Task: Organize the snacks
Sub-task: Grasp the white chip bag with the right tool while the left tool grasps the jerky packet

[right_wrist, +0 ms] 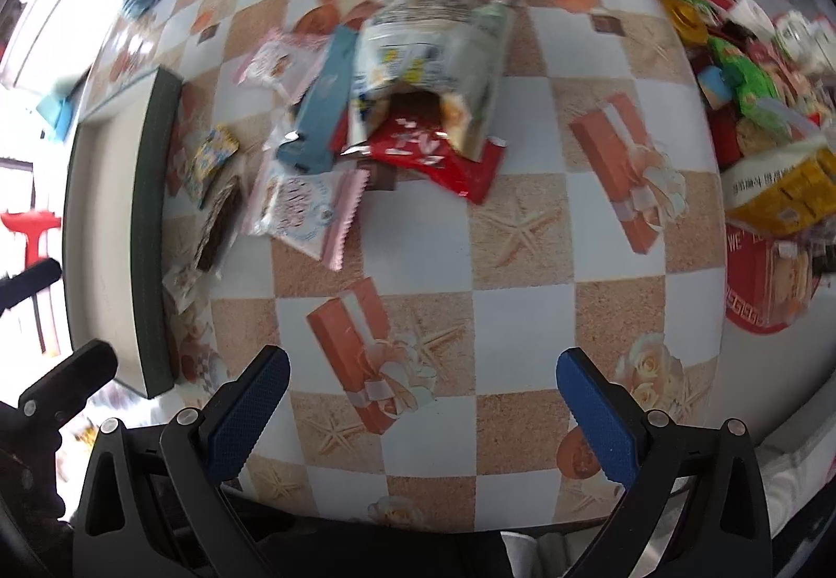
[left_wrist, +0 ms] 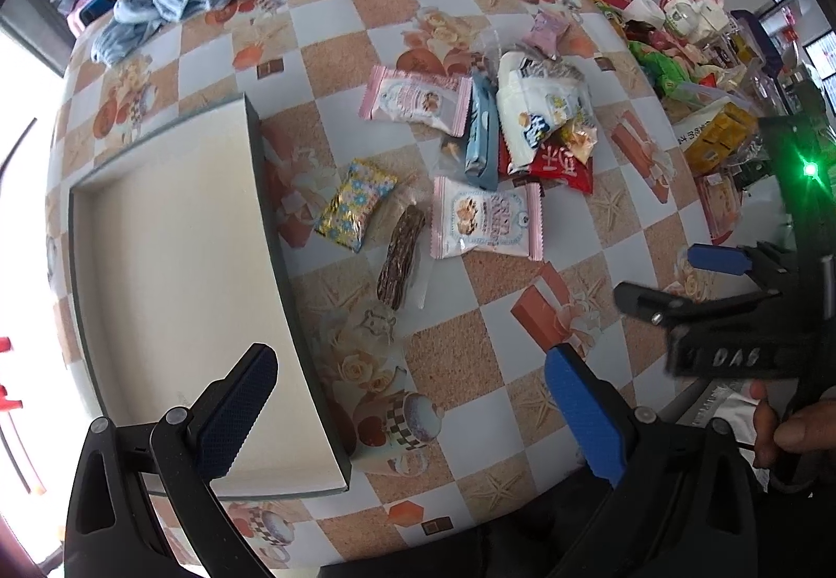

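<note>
Jaws of left gripper and right gripper spread wide, empty, snack pile beside tray

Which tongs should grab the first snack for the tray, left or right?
Left, probably. The left tongs hang open beside the empty tray, with the floral packet and brown bar just ahead. The right tongs, also open, sit farther from the tray.

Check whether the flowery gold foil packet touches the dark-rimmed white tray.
Apart. The left wrist view shows patterned tablecloth between the flowery gold foil packet and the tray's dark rim.
</note>
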A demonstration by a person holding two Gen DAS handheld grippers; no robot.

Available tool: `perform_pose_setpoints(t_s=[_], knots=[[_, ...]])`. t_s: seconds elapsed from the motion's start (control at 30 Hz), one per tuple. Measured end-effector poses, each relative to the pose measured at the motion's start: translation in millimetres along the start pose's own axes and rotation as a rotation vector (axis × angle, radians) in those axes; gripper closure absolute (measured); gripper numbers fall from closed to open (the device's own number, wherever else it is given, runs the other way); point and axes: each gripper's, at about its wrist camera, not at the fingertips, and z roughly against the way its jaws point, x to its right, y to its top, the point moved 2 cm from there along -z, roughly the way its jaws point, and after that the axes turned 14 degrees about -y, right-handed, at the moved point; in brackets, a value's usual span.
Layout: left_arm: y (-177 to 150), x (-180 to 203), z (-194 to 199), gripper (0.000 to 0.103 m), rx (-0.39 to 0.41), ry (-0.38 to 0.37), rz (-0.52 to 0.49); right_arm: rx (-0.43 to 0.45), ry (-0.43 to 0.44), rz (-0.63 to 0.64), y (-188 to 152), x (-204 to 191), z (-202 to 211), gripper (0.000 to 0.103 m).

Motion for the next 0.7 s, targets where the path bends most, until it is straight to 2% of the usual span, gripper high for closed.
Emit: perform_pose_setpoints(t_s=[0.2,0.33,0.4,0.57,0.7], knots=[[1,-2,-8,0.0,-0.004,-0.032,0.032,0.004,0.03,-0.091,4,30,0,0.0],[7,-5,-11,0.001,0.0,-0.059,0.048,0.083,-0.001,-0.054,24,32,12,0.0],[11,-7,-13,0.001,0.004,-0.078,0.051,0.16,-0.034,0.034,37,24,23,0.0],[11,-11,-17,0.004,-0.001,-0.095,0.009,0.374,-0.207,0.501,60,-23,36,0.0],[5,-18,-20,0.004,0.003,-0.115,0.02,0.445,-0.259,0.823,61,-48,28,0.0]])
